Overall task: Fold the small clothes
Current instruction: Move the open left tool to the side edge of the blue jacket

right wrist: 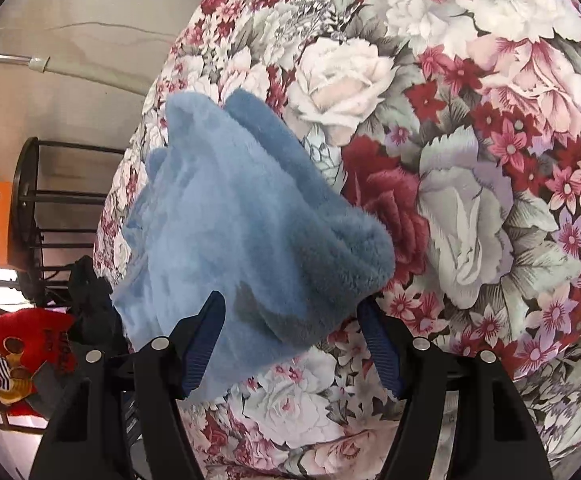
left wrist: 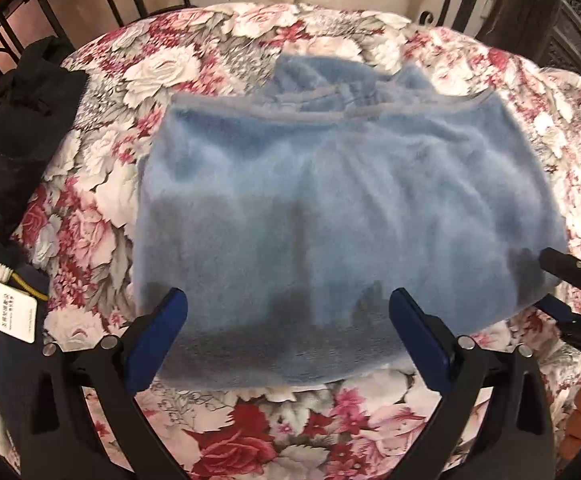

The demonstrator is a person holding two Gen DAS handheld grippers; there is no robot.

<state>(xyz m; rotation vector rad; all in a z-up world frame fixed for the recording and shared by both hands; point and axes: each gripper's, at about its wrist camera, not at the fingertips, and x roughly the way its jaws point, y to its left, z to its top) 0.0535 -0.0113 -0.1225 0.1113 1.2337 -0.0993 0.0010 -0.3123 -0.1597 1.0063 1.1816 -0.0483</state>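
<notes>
**Blue fleece garment spread on a floral cloth**

The fluffy blue garment [left wrist: 330, 200] lies flattened in the middle of the rose-print cloth [left wrist: 162, 80]. The left gripper [left wrist: 286, 316] hangs over its near hem, jaws wide, pressing on nothing. The right gripper [right wrist: 290, 328] straddles a bunched corner of the fleece with jaws wide; whether its pads touch cannot be told. Dark clothes [left wrist: 22, 120] with a white tag [left wrist: 4, 312] sit at the cloth's left edge.
</notes>
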